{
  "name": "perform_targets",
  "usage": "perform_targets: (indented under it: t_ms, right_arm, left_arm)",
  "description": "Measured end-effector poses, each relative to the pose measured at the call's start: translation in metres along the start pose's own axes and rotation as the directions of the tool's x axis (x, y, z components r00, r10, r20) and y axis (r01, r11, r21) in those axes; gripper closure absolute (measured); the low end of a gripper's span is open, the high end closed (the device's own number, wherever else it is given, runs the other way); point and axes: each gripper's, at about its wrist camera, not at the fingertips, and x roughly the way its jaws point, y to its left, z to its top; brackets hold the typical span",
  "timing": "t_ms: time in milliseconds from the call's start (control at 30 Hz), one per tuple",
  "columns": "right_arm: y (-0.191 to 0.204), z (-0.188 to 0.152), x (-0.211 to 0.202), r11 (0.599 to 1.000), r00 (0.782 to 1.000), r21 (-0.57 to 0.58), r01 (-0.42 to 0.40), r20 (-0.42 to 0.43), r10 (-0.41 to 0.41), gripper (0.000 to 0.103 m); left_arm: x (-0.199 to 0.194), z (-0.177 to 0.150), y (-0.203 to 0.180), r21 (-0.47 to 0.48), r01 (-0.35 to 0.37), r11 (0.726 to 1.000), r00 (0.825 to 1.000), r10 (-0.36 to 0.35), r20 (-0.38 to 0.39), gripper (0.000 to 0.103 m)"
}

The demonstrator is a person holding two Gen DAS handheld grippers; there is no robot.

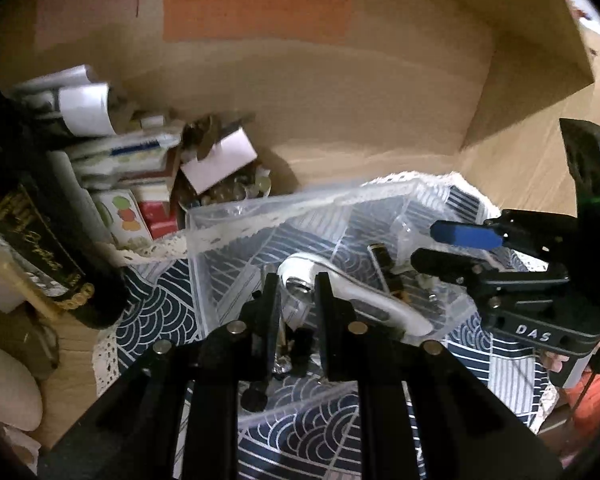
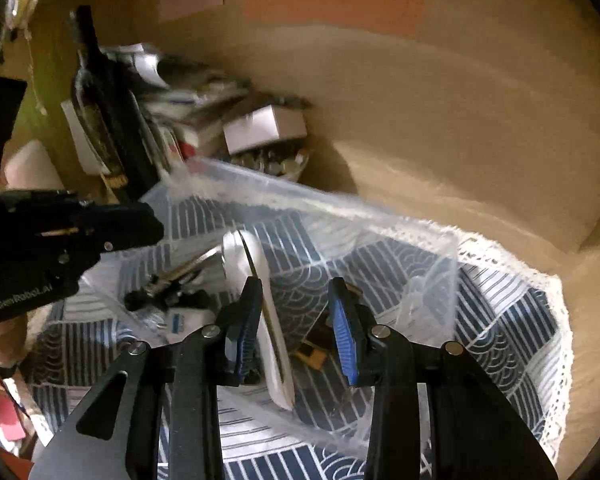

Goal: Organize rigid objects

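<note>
A clear plastic bin [image 2: 380, 216] sits on a patterned cloth [image 2: 512, 320] spread over a table [image 1: 512, 168]. Inside the bin lie a long-handled tool [image 2: 274, 344] and, to its left, a heap of small parts [image 2: 168, 292]. Behind the bin, to the left, a bottle [image 1: 40, 232] stands before stacked boxes [image 1: 136, 168].

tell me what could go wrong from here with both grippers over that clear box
1. The right gripper hangs open over the white tool in the clear plastic box; closing off-centre could let the tool slip.
2. The left gripper is close by over the same box, so the two could collide.
3. A dark bottle stands beside the box; shoving the box might topple it.
</note>
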Motion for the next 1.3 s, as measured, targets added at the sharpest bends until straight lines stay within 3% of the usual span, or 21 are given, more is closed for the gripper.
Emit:
perform_targets:
  t_ms: [133, 367, 533, 767, 967, 1033, 1300]
  right_arm:
    - [0.007, 0.001, -0.028, 1.0, 0.997, 0.01, 0.014, 0.075, -0.015, 0.067]
    - [0.023, -0.014, -0.094, 0.997, 0.968, 0.045, 0.063, 0.241, -0.072, 0.062]
    - [0.036, -0.029, -0.13, 0.992, 0.932, 0.082, 0.094, 0.343, -0.116, 0.03]
    - [0.05, -0.048, -0.162, 0.985, 0.895, 0.117, 0.123, 0.416, -0.161, 0.016]
    - [0.054, -0.063, -0.175, 0.981, 0.881, 0.152, 0.12, 0.44, -0.176, 0.009]
    - [0.055, -0.067, -0.178, 0.979, 0.875, 0.163, 0.124, 0.447, -0.185, 0.003]
    - [0.061, -0.077, -0.186, 0.974, 0.867, 0.179, 0.139, 0.454, -0.207, 0.001]
  left_arm:
    - [-0.025, -0.002, -0.008, 0.01, 0.001, 1.0, 0.999, -0.002, 0.051, 0.087]
    - [-0.079, -0.014, -0.029, 0.024, -0.028, 0.999, 0.983, 0.023, 0.18, 0.052]
    - [-0.108, -0.027, -0.04, 0.026, -0.045, 0.999, 0.967, 0.038, 0.251, 0.035]
    - [-0.144, -0.046, -0.057, 0.043, -0.078, 0.996, 0.935, 0.058, 0.351, 0.011]
    - [-0.166, -0.058, -0.065, 0.038, -0.092, 0.995, 0.913, 0.07, 0.402, 0.004]
    - [-0.169, -0.06, -0.067, 0.035, -0.095, 0.995, 0.911, 0.073, 0.407, 0.003]
    - [-0.174, -0.069, -0.068, 0.024, -0.075, 0.997, 0.907, 0.059, 0.418, 0.002]
